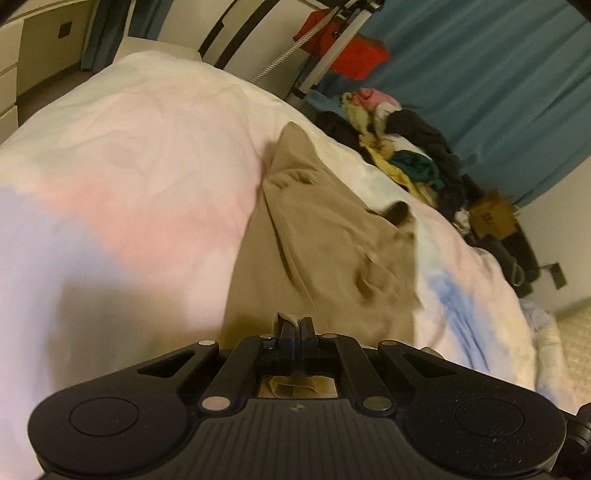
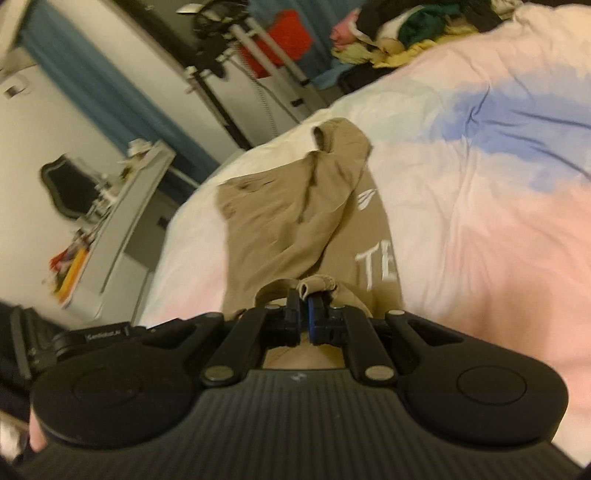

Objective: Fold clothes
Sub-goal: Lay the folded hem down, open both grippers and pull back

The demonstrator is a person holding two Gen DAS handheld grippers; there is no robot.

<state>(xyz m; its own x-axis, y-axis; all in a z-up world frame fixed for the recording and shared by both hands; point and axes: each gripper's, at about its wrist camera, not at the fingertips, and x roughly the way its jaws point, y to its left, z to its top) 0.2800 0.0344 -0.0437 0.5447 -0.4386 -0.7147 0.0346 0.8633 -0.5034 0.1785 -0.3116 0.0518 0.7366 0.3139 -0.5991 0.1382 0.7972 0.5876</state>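
A tan garment lies crumpled on the pastel bed cover, stretching away from both grippers. My left gripper is shut on a bit of its tan edge, which pokes up between the pads. In the right wrist view the same tan garment shows white lettering near its right side, and my right gripper is shut on a rolled hem of it. The cloth under both gripper bodies is hidden.
A pile of mixed clothes sits at the far side of the bed, also seen as the clothes pile. A teal curtain, a rack with a red item, and a cluttered white shelf stand beyond the bed.
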